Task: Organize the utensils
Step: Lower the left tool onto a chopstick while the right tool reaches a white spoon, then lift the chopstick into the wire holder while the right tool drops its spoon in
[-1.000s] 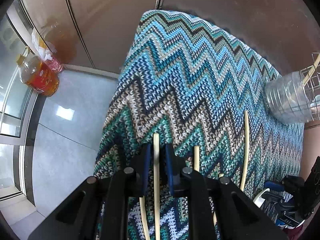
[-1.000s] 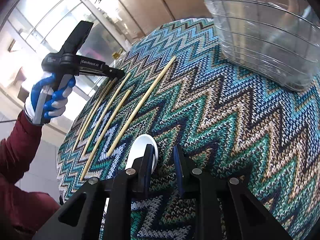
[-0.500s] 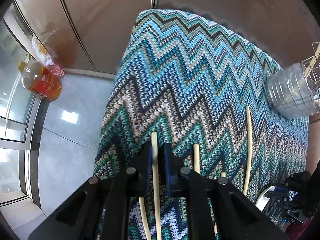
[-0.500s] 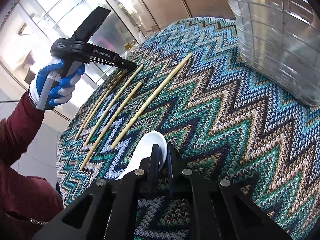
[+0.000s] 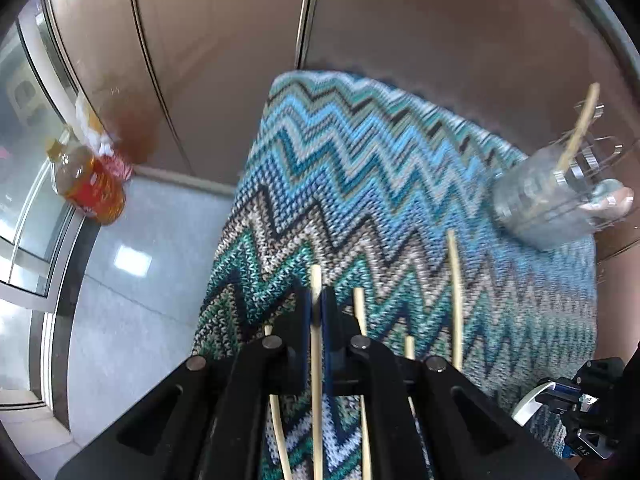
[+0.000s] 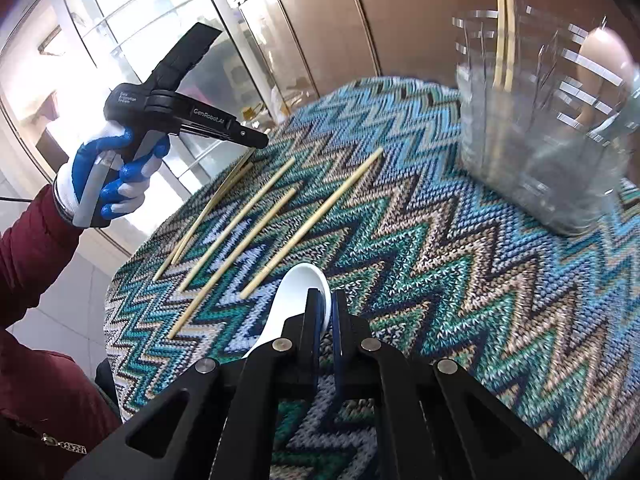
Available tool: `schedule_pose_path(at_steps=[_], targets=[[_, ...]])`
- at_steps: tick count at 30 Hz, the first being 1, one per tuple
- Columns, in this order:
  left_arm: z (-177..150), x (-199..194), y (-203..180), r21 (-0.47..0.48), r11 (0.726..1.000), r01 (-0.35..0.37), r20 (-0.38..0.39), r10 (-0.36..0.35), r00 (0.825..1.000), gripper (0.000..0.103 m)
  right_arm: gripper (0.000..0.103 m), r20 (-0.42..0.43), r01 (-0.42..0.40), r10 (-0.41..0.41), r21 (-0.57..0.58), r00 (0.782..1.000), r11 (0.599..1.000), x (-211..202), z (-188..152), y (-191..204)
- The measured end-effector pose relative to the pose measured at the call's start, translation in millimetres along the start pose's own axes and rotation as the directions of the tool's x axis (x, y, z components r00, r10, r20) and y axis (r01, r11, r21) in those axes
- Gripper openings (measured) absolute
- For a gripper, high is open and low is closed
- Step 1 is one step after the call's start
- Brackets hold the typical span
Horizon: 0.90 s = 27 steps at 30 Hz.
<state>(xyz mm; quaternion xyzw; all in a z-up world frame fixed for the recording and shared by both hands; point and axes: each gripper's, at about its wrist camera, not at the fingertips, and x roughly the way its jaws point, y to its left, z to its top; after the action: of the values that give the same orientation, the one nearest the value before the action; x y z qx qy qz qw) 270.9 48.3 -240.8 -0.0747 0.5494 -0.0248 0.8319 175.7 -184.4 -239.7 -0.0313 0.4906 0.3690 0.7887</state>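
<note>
Much of the scene was smeared by blur: the wire holder (image 6: 548, 128) at the far right of the table showed only as a grey haze with bright rim glints, and what filled it beyond two upright chopsticks (image 6: 503, 28) could not be told. A pale rounded shape behind it was unreadable. In the left wrist view the same holder (image 5: 548, 200) was cut by the frame edge, one stick leaning out of it.

The left gripper (image 5: 316, 312) pointed steeply down over the zigzag cloth (image 5: 360, 168), its jaws clamped on a single chopstick (image 5: 316, 344) that ran between the pads and poked out past the tips. Other loose chopsticks (image 5: 455, 292) lay beside it on the cloth, their near ends hidden under the black fingers. From the right wrist view, a blue-and-white gloved hand (image 6: 108, 184) in a dark red sleeve held this left tool's handle at the table's far left edge.

The right gripper (image 6: 326, 308) also tilted down, its jaws pinching the bowl rim of a white spoon (image 6: 296, 292); the spoon's handle vanished behind the left finger. Four chopsticks (image 6: 312, 224) lay in a loose row just left of the spoon. A bottle of amber liquid (image 5: 88, 184) stood on the floor by the wall.
</note>
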Motion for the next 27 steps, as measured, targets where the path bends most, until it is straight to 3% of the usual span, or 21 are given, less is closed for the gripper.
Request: schedule_pose_path(at_steps=[8, 17, 22, 27], targets=[[-15.3, -65.8, 2.8, 0.032, 0.998, 0.048, 0.14, -0.052, 0.989, 0.004, 0.004, 0.082, 0.11, -0.107, -0.032, 0.991, 0.993, -47.2, -10.9, 38.2], [-35.1, -149.3, -5.5, 0.063, 0.993, 0.104, 0.317, -0.119, 0.941, 0.004, 0.004, 0.198, 0.215, -0.215, 0.02, 0.957, 0.976, -105.5, -25.9, 65.6], [-39.8, -185.5, -15.7, 0.076, 0.986, 0.147, 0.404, -0.165, 0.9, 0.004, 0.004, 0.27, 0.289, -0.294, 0.058, 0.917, 0.956, -142.1, -28.9, 74.8], [-31.1, -205.5, -38.1, 0.097, 0.98, 0.177, 0.479, -0.201, 0.854, 0.004, 0.004, 0.341, 0.385, -0.402, 0.119, 0.85, 0.915, -175.2, -17.1, 69.5]])
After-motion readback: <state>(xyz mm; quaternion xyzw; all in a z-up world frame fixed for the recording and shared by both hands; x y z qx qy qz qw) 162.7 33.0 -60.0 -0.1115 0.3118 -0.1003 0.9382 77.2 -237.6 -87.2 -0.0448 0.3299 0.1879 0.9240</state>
